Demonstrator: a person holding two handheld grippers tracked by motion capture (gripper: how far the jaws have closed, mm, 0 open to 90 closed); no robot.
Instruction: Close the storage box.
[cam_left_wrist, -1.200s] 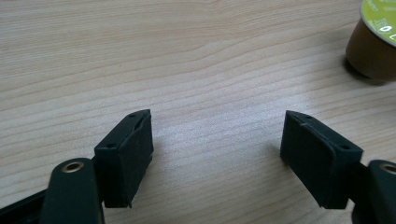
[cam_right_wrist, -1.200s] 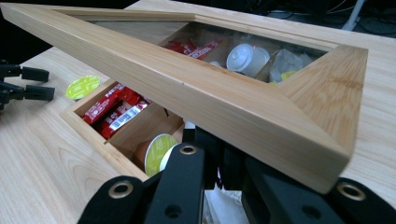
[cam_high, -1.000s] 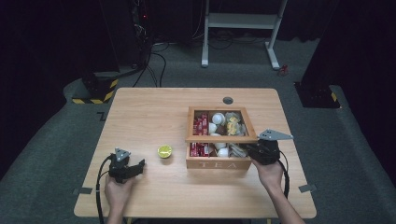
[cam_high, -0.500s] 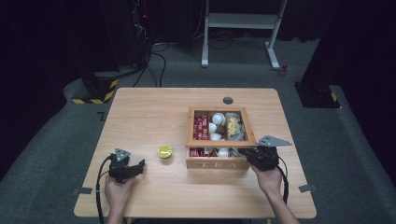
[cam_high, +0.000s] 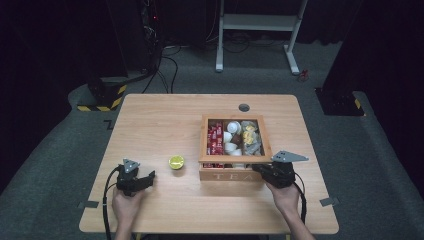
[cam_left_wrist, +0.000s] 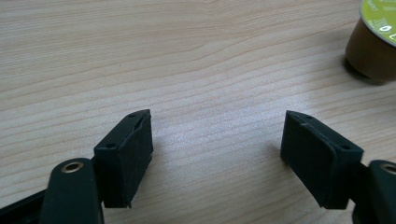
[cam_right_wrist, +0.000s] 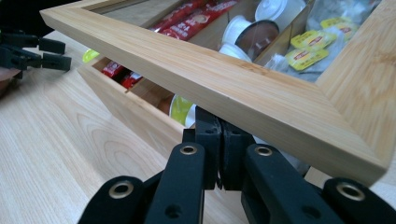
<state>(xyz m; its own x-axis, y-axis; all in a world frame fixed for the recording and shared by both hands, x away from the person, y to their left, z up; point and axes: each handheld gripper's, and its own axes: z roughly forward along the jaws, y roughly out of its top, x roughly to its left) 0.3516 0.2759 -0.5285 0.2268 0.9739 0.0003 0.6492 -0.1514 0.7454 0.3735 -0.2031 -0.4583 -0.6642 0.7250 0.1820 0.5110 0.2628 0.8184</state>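
Your right gripper, jaws shut, is tucked under the tea box's lid (tips half hidden); your left gripper gapes empty.

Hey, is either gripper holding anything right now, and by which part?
No. Right gripper, shut, props the lid from beneath; left gripper is open.

Looks like lab or test room, not home. Dark room, black walls all around. Grey carpet floor. One small wood table in middle, under light. Tape marks on floor by table corners. Black box with yellow and black stripes on floor behind table. Many black cables run across floor to dark rack with tiny red lights. White metal stand at back. Nothing cozy around, only gear.
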